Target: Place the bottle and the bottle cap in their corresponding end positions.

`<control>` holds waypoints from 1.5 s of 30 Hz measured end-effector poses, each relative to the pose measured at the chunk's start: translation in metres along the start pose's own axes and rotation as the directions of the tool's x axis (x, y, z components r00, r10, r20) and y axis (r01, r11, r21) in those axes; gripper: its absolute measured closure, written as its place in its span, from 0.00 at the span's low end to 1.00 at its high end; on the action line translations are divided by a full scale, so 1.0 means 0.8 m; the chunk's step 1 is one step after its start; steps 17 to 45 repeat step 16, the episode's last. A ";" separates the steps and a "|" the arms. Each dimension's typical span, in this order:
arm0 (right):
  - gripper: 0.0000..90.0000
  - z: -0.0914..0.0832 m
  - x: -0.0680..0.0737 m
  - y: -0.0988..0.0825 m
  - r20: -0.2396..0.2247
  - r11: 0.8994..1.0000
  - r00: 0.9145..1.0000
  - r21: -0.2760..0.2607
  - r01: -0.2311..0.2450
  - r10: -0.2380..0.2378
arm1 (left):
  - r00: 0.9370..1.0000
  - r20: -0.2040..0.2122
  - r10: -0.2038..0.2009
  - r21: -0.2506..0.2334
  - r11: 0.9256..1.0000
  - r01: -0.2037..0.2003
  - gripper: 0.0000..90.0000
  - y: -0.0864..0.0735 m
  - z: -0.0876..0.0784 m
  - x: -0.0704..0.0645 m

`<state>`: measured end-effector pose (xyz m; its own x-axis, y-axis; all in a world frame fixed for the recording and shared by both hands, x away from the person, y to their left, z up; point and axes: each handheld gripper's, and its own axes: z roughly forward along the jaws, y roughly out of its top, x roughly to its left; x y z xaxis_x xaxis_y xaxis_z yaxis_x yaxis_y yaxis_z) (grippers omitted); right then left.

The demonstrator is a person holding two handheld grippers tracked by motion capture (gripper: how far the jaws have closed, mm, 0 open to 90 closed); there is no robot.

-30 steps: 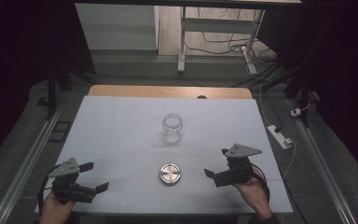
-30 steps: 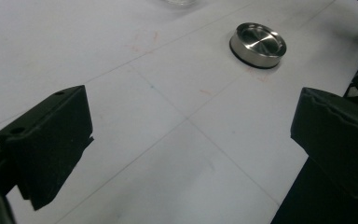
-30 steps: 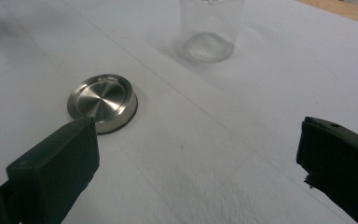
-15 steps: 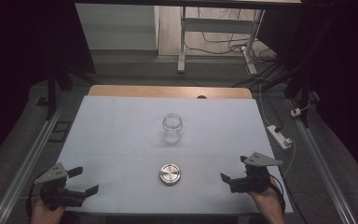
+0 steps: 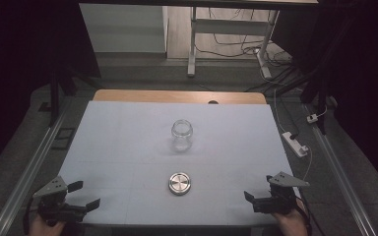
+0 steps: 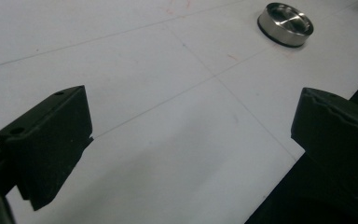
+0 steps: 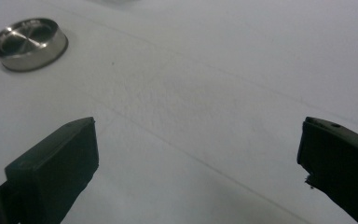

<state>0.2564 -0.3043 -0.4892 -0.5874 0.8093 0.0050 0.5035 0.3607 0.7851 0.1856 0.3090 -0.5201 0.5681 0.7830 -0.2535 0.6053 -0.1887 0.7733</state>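
A clear glass jar [image 5: 182, 134] stands upright and lidless near the middle of the white table [image 5: 128, 142]. Its round metal lid [image 5: 179, 183] lies flat in front of it, nearer me; the same lid [image 6: 285, 24] appears at the upper right of the left gripper view, and the lid [image 7: 29, 43] sits at the upper left of the right gripper view. My left gripper [image 5: 86, 195] is open at the front left corner, holding nothing. At the front right edge my right gripper [image 5: 251, 200] is open too, its jaws wide apart over bare table.
A white power strip [image 5: 295, 143] with its cable lies on the floor right of the table. A metal rail [image 5: 29, 172] runs along the left side. Behind the table stand a desk frame and loose cables [image 5: 236, 42].
Both grippers have drawn back toward me and outward, from beside the lid to the table's front corners. The jar and lid have not moved.
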 end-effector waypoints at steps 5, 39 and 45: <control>0.00 -0.002 -0.002 -0.013 0.001 0.999 1.000 0.033 -0.018 0.018 | 1.000 -0.022 -0.002 0.021 1.000 0.003 0.00 -0.005 0.000 0.001; 0.00 -0.010 0.001 -0.021 0.002 0.998 0.999 0.052 -0.035 0.035 | 0.998 -0.050 -0.024 0.040 0.999 0.026 0.00 -0.008 -0.004 0.003; 0.00 -0.010 0.001 -0.021 0.002 0.998 0.999 0.052 -0.035 0.035 | 0.998 -0.050 -0.024 0.040 0.999 0.026 0.00 -0.008 -0.004 0.003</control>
